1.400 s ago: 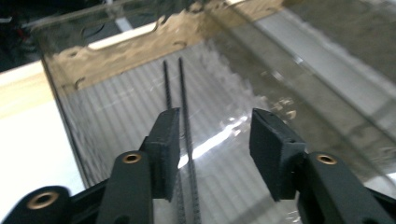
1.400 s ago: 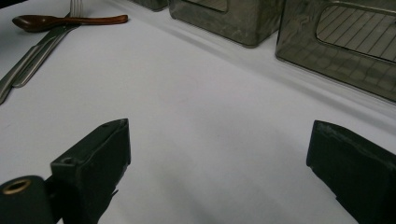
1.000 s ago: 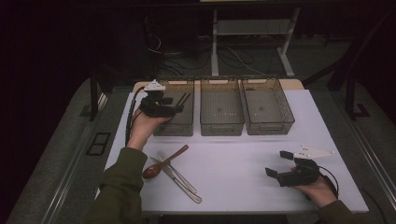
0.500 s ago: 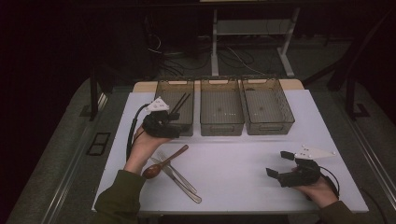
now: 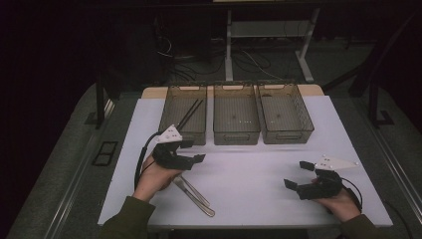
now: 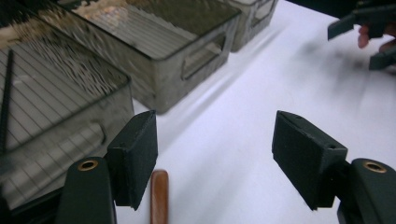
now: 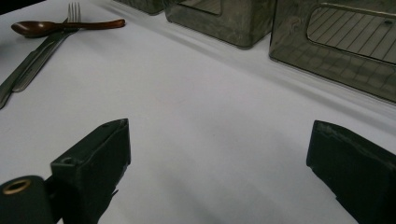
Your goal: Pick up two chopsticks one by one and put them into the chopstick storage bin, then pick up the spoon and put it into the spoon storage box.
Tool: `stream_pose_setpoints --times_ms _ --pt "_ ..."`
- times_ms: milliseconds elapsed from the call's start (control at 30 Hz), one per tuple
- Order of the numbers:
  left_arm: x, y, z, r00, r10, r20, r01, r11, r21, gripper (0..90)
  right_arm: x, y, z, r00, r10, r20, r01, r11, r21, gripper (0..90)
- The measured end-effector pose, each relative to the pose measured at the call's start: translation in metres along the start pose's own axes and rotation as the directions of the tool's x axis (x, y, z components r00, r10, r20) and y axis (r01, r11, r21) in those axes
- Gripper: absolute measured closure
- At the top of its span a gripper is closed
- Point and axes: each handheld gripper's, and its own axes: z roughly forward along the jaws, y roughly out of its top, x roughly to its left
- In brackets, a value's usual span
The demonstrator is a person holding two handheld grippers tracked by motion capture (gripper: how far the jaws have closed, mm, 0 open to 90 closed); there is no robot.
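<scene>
Wooden spoon lies low in frame between your gaping left tongs; right tongs gape empty.

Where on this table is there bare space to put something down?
Bare white table lies between the left gripper and right gripper, in front of the three bins. It is crowded at the left, where cutlery lies by the hand.

Three bins stand side by side in the upper middle of the surface. Chopsticks lie in the left bin. Lower left, cutlery lies before them.
</scene>
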Motion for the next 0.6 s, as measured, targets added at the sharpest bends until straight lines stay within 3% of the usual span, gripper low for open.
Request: stream_pose_setpoints --times_ms 267,600 --pt "0.000 -0.018 -0.013 0.9999 -0.001 -0.014 0.001 0.9999 -0.014 30.0 0.000 0.000 0.001 1.0000 -0.007 0.000 0.007 1.000 0.001 5.7" --pt "0.003 -0.044 -0.034 0.9975 -0.016 -0.068 0.016 0.9999 0.000 29.3 -0.001 0.000 -0.001 1.0000 -0.008 0.004 0.008 1.000 -0.001 5.7"
